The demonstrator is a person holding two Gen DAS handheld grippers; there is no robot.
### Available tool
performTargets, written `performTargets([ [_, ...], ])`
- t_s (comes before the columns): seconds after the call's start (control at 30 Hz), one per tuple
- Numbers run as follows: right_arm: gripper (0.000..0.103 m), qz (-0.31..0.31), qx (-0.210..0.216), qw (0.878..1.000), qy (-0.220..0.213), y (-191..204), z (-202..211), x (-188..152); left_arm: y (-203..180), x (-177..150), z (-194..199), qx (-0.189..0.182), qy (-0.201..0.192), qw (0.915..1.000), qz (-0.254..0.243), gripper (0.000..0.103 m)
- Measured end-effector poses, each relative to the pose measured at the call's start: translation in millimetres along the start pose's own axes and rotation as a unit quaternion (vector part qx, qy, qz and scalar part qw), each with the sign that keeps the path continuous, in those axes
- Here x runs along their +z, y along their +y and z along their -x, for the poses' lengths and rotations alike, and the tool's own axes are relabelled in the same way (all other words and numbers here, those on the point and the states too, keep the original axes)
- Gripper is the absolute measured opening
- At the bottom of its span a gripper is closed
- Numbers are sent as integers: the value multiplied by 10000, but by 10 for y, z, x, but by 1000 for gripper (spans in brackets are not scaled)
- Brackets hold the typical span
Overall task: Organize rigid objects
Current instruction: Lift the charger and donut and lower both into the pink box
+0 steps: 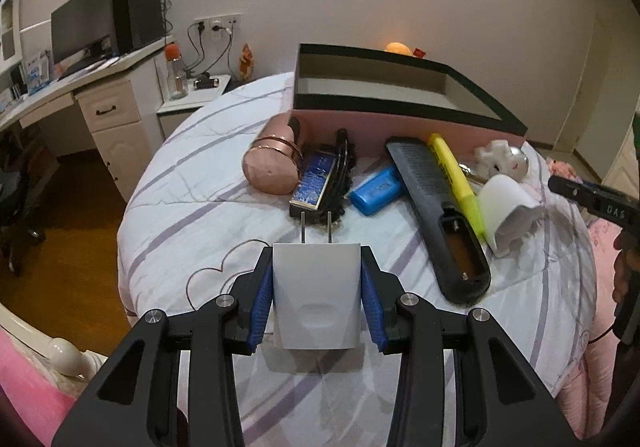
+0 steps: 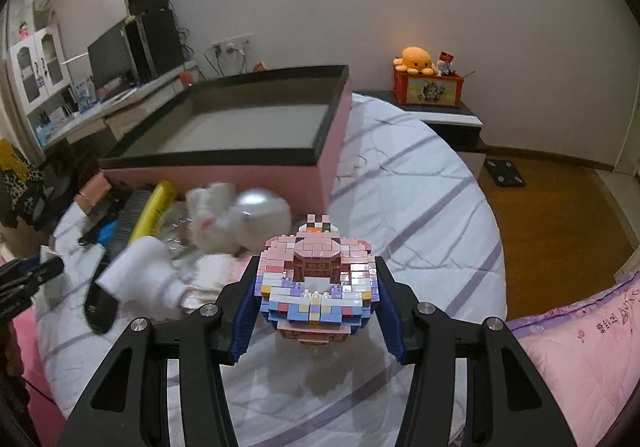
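My left gripper (image 1: 316,287) is shut on a white plug charger (image 1: 316,299), its two prongs pointing away, just above the bedspread. My right gripper (image 2: 316,289) is shut on a pastel toy-brick model (image 2: 316,283), lifted off the bed. A pink box with a black rim (image 1: 400,115) (image 2: 240,127) stands open and empty behind a row of objects: a rose-gold cylinder (image 1: 272,167), a blue tin (image 1: 314,183), a black hair clip (image 1: 340,167), a blue case (image 1: 376,189), a black remote (image 1: 436,207), a yellow highlighter (image 1: 452,175), a white cup (image 1: 506,207) and a white figurine (image 1: 496,159).
The bed (image 1: 192,207) is covered by a white quilt with purple stripes. A desk with a monitor (image 1: 80,27) stands at the left, a nightstand (image 1: 192,99) behind it. In the right wrist view a pink pillow (image 2: 580,347) lies at the right and wooden floor (image 2: 552,215) beyond.
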State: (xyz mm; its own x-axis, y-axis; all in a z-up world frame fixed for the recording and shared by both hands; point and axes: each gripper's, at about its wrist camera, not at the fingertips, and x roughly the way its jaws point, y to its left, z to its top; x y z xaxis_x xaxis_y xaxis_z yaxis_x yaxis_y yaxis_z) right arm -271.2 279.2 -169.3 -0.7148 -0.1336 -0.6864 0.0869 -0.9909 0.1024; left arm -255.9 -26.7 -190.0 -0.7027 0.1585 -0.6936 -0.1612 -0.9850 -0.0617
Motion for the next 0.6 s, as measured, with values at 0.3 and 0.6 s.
performTargets([
  [0.3, 53, 23, 211, 9998, 7, 86, 75, -52, -63, -174, -126, 203, 209, 9995, -113, 40],
  [0.6, 53, 143, 405, 9989, -189, 254, 210, -7, -120, -30, 120, -11, -34, 10000, -19, 40],
])
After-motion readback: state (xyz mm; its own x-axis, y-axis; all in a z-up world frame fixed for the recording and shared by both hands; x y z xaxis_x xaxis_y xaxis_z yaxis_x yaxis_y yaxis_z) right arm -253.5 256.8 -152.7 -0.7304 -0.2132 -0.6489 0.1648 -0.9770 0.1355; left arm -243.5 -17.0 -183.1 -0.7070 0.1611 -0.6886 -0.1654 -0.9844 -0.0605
